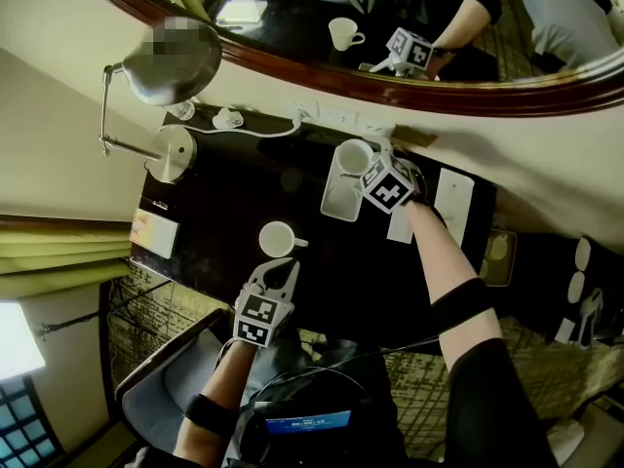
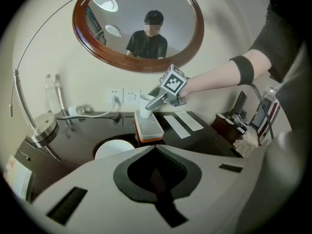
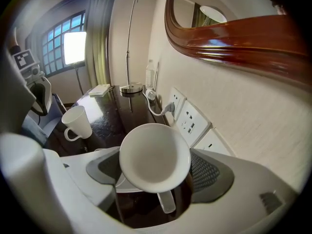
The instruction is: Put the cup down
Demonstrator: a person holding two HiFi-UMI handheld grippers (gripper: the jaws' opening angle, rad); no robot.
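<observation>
The cup (image 3: 155,157) does not look set down yet. The right gripper (image 3: 157,168) has it between its jaws, which stand wide with a pad against each side of the cup's wall. The cup's mouth is turned up toward the gripper and its handle points back between the jaws. The cup is at the far end of a white tray (image 1: 336,203) on the dark desk (image 1: 224,203), close to the wall. A strip of the tray shows right beneath it, but I cannot tell whether the base touches the tray. The mouth looks tipped rather than level, which suggests to me that the cup's weight is on the gripper and not on the tray. The left gripper (image 2: 157,172) is closed with nothing in it. It hovers over the near edge of the desk, just short of a second cup (image 1: 278,239) that stands upright on the desk apart from the tray. By my reckoning the carrying is mostly done, and what is left is to bring the cup level, rest its base and spread the jaws off it.
</observation>
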